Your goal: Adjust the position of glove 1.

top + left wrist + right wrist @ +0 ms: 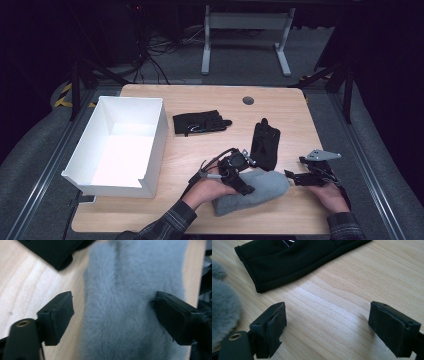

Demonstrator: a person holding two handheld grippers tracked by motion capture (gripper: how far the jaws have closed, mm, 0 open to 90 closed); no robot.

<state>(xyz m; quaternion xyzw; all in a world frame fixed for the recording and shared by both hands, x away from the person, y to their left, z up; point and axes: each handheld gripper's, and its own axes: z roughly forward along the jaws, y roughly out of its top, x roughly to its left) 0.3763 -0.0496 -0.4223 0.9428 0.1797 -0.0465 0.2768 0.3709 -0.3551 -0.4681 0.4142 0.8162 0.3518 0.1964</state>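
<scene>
A grey fluffy mitten (260, 192) lies on the wooden table near its front edge. My left gripper (245, 187) hangs low over it, tilted down. In the left gripper view the jaws stand wide across the mitten (125, 302): the left pad is off its edge over bare wood, and the right pad brushes the fur at the other side. My right gripper (295, 176) rests just right of the mitten, open over bare wood (327, 325). A black glove (294, 260) lies ahead of it, and the mitten's edge (222, 305) is at its left.
That black glove (264, 145) lies just behind the mitten, fingers pointing away. A second black glove (200, 121) lies farther back, left of centre. A white open box (155, 145) stands on the left side. A round cable port (248, 100) sits near the far edge.
</scene>
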